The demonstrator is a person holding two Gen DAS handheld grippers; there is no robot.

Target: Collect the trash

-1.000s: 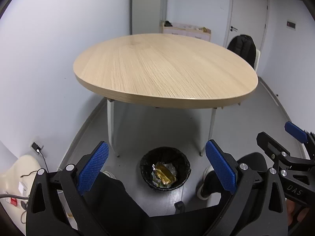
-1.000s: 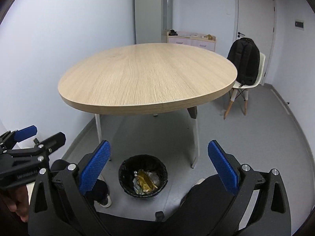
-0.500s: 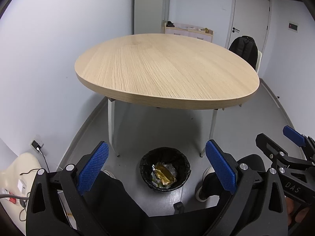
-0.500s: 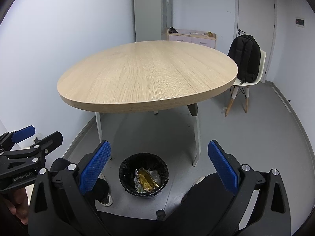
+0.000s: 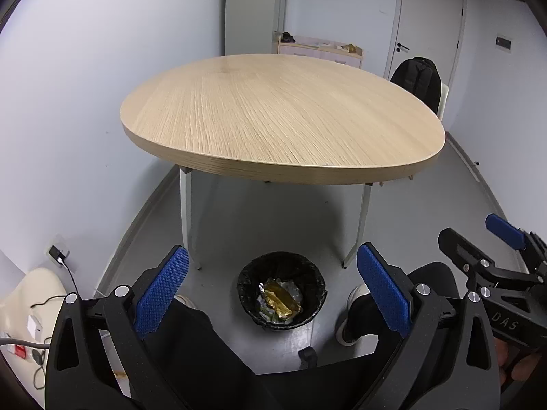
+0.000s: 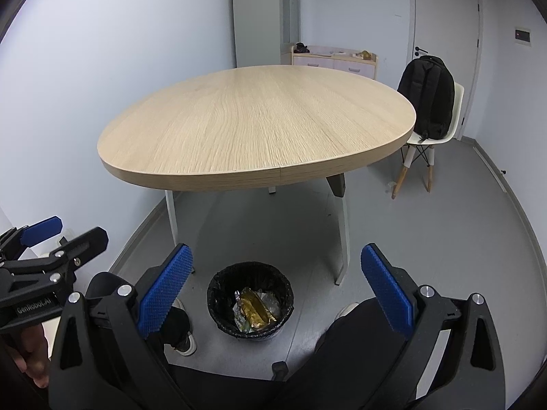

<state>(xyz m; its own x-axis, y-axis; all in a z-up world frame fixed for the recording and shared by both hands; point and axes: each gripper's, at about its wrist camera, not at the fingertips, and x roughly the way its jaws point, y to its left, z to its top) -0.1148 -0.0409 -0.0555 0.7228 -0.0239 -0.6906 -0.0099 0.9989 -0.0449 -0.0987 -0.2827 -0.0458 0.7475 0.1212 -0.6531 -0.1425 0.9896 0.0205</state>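
1. Nearest the lens, the left gripper (image 5: 271, 283) and the right gripper (image 6: 277, 285) both hang spread wide with nothing between the blue pads.
2. Below them, on the grey floor between the seated person's shoes, stands a black-lined bin (image 5: 282, 290) with a gold wrapper (image 5: 278, 302) and crumpled foil already inside.
3. Beyond, the wooden table (image 5: 280, 116) shows no litter.
4. Risk: a careless downward reach could tip the light bin and spill the wrappers.

Left wrist: looks forward and down over the near surface (image 5: 280, 116) edge, from the left.
Right wrist: same facing, from the right.
Shared: surface, floor bin (image 5: 282, 294) (image 6: 250, 302).
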